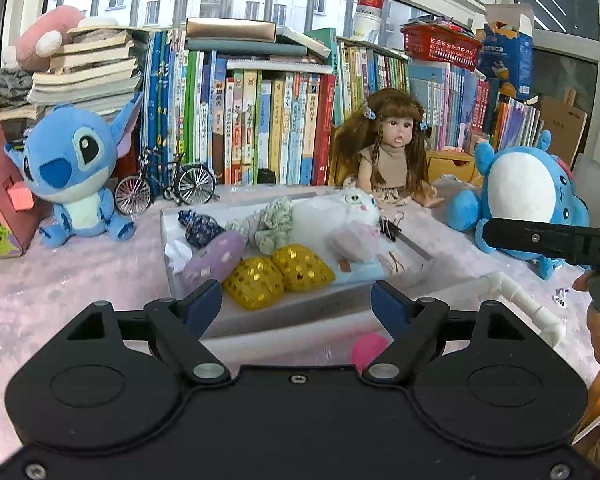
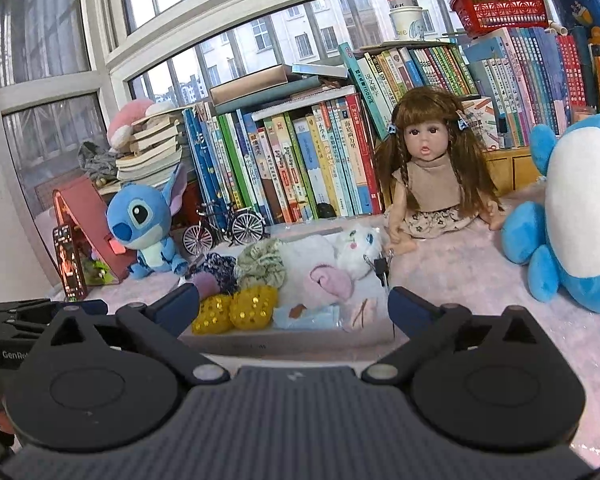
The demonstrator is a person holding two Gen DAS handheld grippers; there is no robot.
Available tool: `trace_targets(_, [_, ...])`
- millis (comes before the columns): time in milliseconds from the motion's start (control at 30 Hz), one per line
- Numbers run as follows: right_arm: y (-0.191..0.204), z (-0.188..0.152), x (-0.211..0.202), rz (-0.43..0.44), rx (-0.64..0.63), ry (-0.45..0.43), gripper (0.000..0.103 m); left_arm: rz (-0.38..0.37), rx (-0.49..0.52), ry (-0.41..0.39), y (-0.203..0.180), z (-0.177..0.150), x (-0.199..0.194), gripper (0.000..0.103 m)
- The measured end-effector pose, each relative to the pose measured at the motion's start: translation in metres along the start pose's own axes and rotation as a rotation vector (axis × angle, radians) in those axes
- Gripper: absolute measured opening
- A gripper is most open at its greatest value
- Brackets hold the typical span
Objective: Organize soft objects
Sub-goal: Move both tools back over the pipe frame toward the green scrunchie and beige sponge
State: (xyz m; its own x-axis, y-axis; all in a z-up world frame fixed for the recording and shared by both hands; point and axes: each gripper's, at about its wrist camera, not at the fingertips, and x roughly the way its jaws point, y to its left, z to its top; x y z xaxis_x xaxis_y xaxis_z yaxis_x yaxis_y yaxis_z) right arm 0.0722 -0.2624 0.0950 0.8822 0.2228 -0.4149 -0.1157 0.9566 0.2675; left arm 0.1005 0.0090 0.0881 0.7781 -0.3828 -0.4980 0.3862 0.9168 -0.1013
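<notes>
Shallow white tray (image 1: 260, 312) on pink-clothed bench (image 1: 80, 280), packed with soft items: two gold sequinned pouches (image 1: 278, 274), lilac pillow (image 1: 216, 258), white plush cat (image 1: 340, 220), crocheted green piece (image 1: 276, 220). Black binder clips (image 1: 390, 228) at tray's right edge. Blue plush alien (image 1: 74, 172) left, brown-haired doll (image 1: 392, 156) behind, round blue-and-white plush (image 1: 520, 196) right. Book row, window beyond. Left hand-held gripper (image 1: 298, 302) parted, empty; right hand-held gripper (image 2: 296, 306) wide apart, empty.

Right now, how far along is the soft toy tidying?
Done: the clear shallow tray already holds two gold sequinned pouches, a white plush cat and more. In hand: nothing; both tongs, left and right, are open and empty. Left: a pink ball outside the tray.
</notes>
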Motion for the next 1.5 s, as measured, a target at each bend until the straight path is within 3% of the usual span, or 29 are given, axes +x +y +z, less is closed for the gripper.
trace_targets(467, [0.013, -0.047, -0.021, -0.019, -0.076, 0.037, 0.103, 0.011, -0.097, 0.053, 0.016, -0.033, -0.004, 0.081])
trace_targets(900, [0.046, -0.082, -0.026, -0.017, -0.171, 0.071, 0.103, 0.058, -0.135, 0.121, 0.025, -0.038, 0.01, 0.081])
trace_targets(1200, [0.065, -0.083, -0.006, -0.01, -0.17, 0.134, 0.103, 0.061, -0.17, 0.176, 0.031, -0.038, 0.024, 0.08])
trace_targets(1500, [0.066, -0.071, 0.019, -0.022, -0.131, 0.241, 0.103, 0.037, -0.219, 0.246, 0.039, -0.035, 0.039, 0.068])
